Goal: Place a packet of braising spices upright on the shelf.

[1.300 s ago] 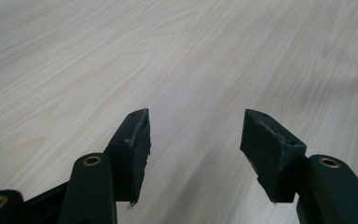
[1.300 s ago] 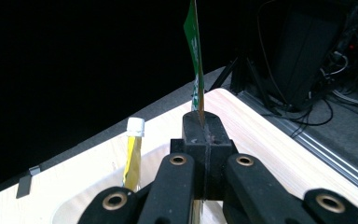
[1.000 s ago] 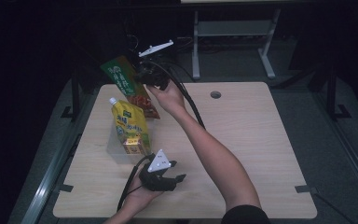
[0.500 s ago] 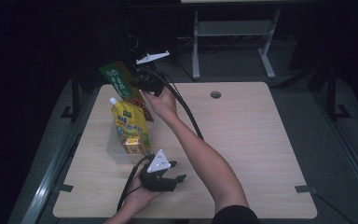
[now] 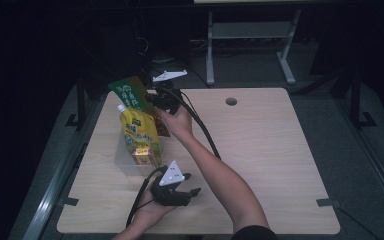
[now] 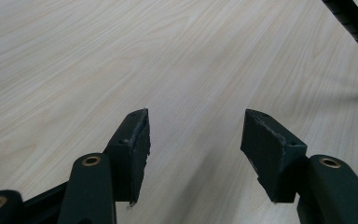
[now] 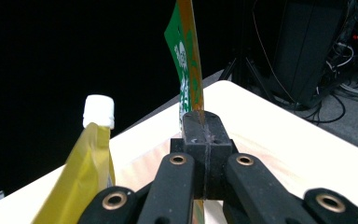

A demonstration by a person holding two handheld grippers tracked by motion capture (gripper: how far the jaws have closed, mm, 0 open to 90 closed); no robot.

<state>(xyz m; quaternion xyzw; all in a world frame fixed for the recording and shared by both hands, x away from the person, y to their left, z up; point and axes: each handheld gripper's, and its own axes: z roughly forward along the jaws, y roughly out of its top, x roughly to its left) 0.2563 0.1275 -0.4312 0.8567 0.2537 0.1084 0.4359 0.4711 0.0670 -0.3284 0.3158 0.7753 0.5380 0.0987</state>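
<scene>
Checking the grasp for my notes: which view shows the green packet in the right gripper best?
The right gripper view: the green packet stands edge-on, its thin edge pinched between the shut jaws of the right gripper. The high view shows the packet's printed face above the clear bin, but the grasp is hidden. The left gripper view faces bare table.

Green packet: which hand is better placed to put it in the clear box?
Right. Its claw is shut on the green packet above the box; the left claw is open, empty, nearer the person.
</scene>
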